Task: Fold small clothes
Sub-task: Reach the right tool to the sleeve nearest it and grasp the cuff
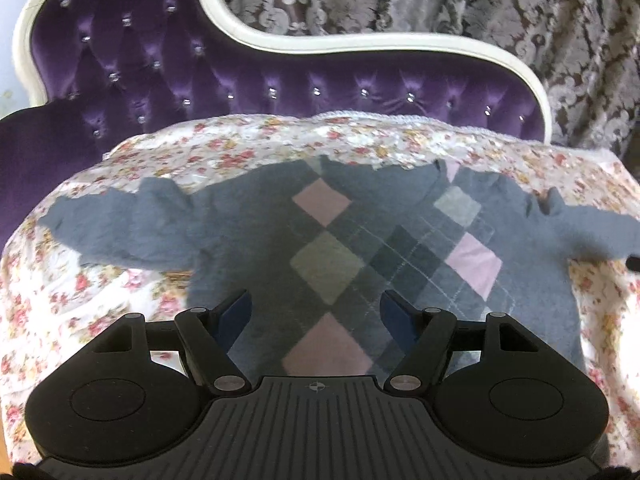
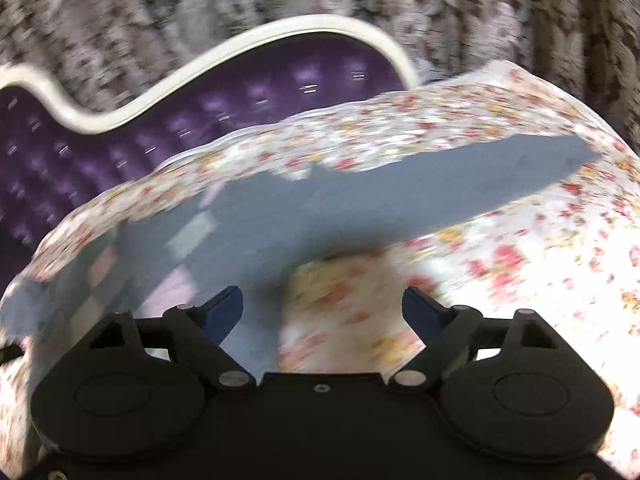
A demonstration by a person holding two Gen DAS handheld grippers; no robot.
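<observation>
A small grey sweater (image 1: 240, 220) with pink and grey argyle diamonds lies spread flat on a floral cover (image 1: 120, 292), with a sleeve stretched out to each side. My left gripper (image 1: 315, 300) hovers open over the lower middle of the sweater's body, with nothing pinched between its blue pads. The right wrist view is blurred. There the sweater (image 2: 340, 208) shows its right side and one long sleeve. My right gripper (image 2: 323, 294) is open above the sweater's side edge, its left finger over grey knit and its right finger over the floral cover (image 2: 520, 240).
A purple tufted sofa back (image 1: 160, 60) with a white curved frame rises behind the cover, also seen as the sofa back (image 2: 120, 152) in the right wrist view. A brown and grey patterned curtain (image 1: 480, 0) hangs behind it. Floral cover lies bare on both sides of the sweater.
</observation>
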